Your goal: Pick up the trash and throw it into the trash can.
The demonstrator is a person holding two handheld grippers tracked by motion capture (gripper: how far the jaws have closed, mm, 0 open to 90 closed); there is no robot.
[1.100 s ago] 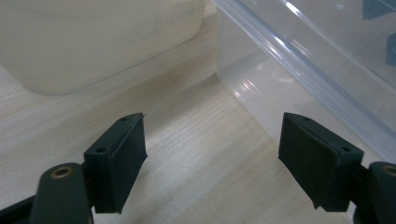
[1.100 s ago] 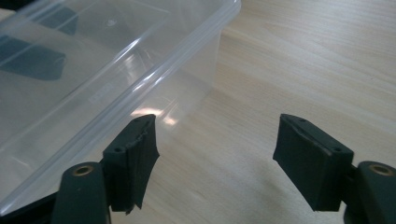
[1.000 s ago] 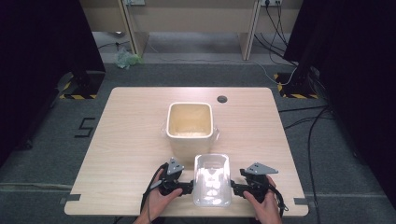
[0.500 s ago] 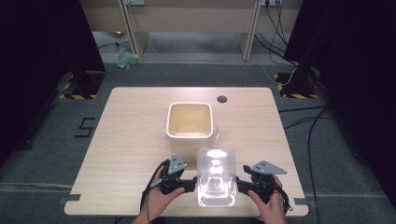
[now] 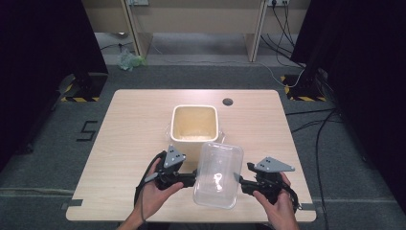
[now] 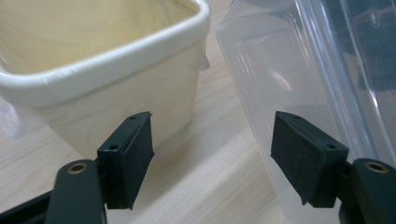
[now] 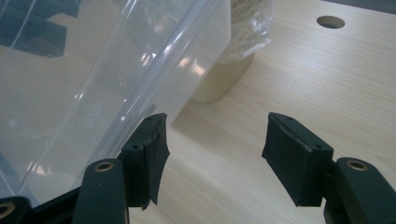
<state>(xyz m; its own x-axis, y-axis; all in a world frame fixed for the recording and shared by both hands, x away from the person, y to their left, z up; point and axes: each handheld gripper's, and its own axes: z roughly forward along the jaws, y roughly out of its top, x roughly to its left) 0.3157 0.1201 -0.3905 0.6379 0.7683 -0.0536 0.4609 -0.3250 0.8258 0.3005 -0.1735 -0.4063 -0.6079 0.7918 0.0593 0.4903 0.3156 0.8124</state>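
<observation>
Clear tub (image 5: 218,174) near edge of surface (image 5: 139,124), tilted, squeezed between left hand-held gripper (image 5: 192,178) & right hand-held gripper (image 5: 239,181); both w/ jaws apart. Likely lift step; next probably carry to cream bin (image 5: 194,127), keeping pressure even.

We had the square tub (image 5: 194,123) sitting mid-table (image 5: 134,120), with the plastic container (image 5: 219,175) just on its near side. Left gripper (image 5: 191,178) was at the container's left, right gripper (image 5: 239,181) at its right, and a cable hole (image 5: 228,101) lay farther back.
</observation>
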